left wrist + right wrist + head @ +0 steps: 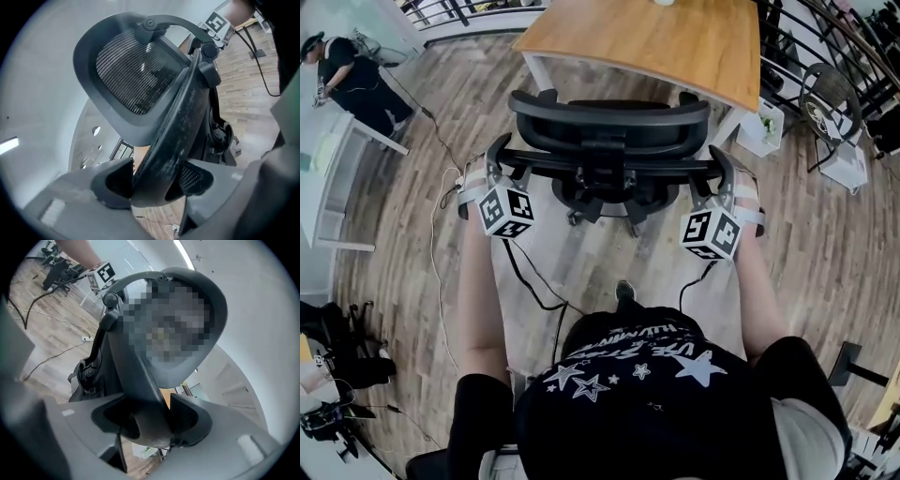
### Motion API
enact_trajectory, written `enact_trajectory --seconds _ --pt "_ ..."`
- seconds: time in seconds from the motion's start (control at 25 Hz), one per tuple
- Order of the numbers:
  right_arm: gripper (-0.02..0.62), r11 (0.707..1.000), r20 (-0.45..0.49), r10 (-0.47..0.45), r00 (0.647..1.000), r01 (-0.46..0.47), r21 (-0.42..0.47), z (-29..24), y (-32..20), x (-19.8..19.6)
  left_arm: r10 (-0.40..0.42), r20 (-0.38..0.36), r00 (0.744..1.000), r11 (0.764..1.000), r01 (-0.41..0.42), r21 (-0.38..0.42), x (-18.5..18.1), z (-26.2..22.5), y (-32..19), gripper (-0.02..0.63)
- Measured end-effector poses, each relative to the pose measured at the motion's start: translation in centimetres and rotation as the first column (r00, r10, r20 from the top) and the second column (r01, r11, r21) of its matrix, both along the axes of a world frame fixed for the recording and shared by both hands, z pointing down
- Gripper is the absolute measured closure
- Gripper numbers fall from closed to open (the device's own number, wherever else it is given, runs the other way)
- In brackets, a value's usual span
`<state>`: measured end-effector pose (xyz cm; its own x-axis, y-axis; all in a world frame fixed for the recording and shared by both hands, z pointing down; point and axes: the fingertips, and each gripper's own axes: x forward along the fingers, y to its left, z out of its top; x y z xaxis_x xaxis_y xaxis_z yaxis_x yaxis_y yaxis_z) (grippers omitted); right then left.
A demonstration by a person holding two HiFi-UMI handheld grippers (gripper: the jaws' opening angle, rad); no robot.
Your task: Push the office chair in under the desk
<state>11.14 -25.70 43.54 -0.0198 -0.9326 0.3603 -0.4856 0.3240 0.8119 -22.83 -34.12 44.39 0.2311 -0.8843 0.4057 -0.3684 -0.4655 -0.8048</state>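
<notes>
Gripping the office chair (609, 141) by its back frame (609, 165) in the head view: left gripper (495, 155) on the left end of the bar, right gripper (724, 167) on the right end, both equally near to it. Long axis of this bar crosswise, from one hand to the other; wooden desk (656, 42) straight ahead, past the headrest (609, 114). Seat hidden below the back, but wheeled base (605, 202) seen on the floor at the near side of the desk edge, so judged not yet pushed in. Probably calls for an even forward push from both ends, otherwise a risk of turning toward a desk leg. Beside the right desk leg, a small white box (762, 127) with something green inside, maybe a plant; too small to tell more. In the left gripper view, jaws of the left gripper (154, 183) wide apart yet closed on the thick edge of the frame, one pad at each face, mesh headrest rising beyond. In the right gripper view, same grip mirrored: jaws of the right gripper (151, 420) pressed on the frame edge, somewhat narrower.
</notes>
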Motion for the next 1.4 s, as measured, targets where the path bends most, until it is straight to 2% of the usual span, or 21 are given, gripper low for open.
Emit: enact_trajectory --seconds 0.32,0.64,0.8,1.4 --pt "0.336 1.0 -0.002 0.024 1.0 -0.024 0.011 -0.5 -4.3 -1.1 0.026 0.015 1.0 1.0 -0.026 0.008 -0.9 -0.2 -5.4 0.323" --pt "0.334 0.996 0.006 0.088 0.996 -0.088 -0.003 -0.5 -9.0 -0.3 0.102 0.02 0.995 0.994 -0.102 0.042 0.5 -0.6 -11.7 0.324" --pt "0.334 0.992 0.002 0.127 0.992 -0.127 -0.021 -0.2 -11.0 -1.4 0.146 0.021 0.989 0.988 -0.147 0.041 -0.3 -0.2 -14.7 0.324" --pt "0.331 0.952 -0.008 0.302 0.953 -0.302 -0.046 0.0 -19.8 -1.4 0.256 0.014 0.967 0.966 -0.256 0.04 1.4 -0.1 -27.7 0.322"
